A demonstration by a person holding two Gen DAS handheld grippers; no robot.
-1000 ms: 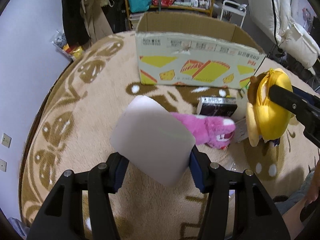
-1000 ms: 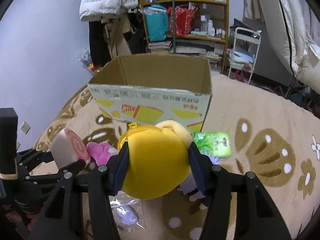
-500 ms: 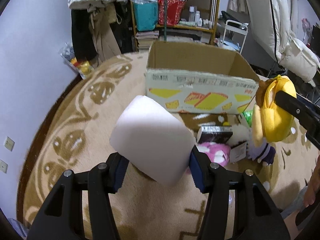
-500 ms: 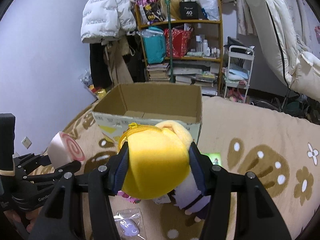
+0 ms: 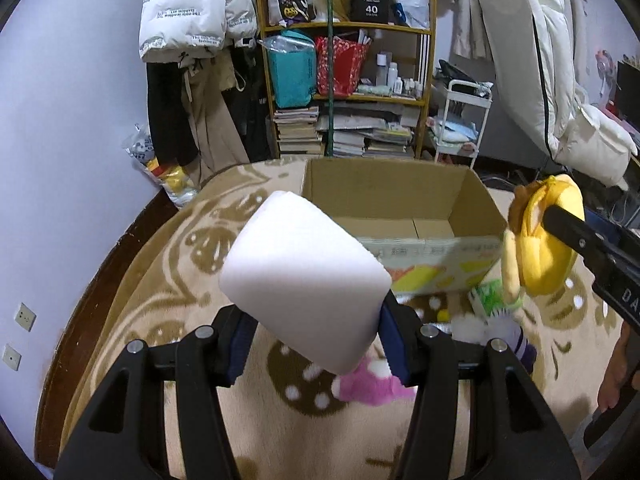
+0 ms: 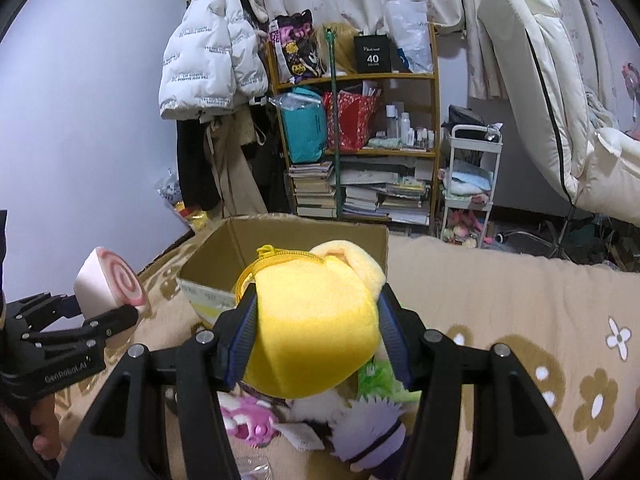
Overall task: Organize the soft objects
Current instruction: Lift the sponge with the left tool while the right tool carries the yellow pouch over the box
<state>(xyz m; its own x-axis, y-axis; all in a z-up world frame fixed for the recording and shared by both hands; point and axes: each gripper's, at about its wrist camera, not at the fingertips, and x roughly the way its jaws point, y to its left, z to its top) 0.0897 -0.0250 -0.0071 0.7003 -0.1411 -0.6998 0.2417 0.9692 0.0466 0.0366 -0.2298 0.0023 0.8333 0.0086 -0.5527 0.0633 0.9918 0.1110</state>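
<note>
**Two soft items lifted, box empty so far, several toys left on the rug**

Landmark: the open cardboard box (image 5: 400, 216) sitting on the tan patterned rug (image 5: 152, 280).

Left claw (image 5: 312, 336) is clamped on a white roll-shaped plush (image 5: 304, 280), pads pressing its sides; the right wrist view shows a pink swirl on its end face. It hangs in the air on the near side of the box, off the box's left front corner, not over the opening yet.

Right claw (image 6: 316, 336) is clamped on a yellow zip plush (image 6: 316, 320), squeezed between the blue pads. It is also airborne, near side of the box, toward the box's right front corner as the left wrist view shows it.

Box interior: what shows of the floor and walls looks bare. Nothing visibly placed inside, so I judge zero items deposited.

Left over on the rug, all on the near side of the box, close to its front wall:
- pink plush (image 6: 248, 424)
- purple-and-white plush (image 6: 368, 436)
- green packet (image 5: 492, 296), partly hidden; soft or not, cannot tell
- clear plastic bag, mostly cut off at the frame edge

Progress judgement: early. Both picks done, both drops pending. Next call is to carry each claw over the box opening and release, then return for the pink and purple toys.
</note>
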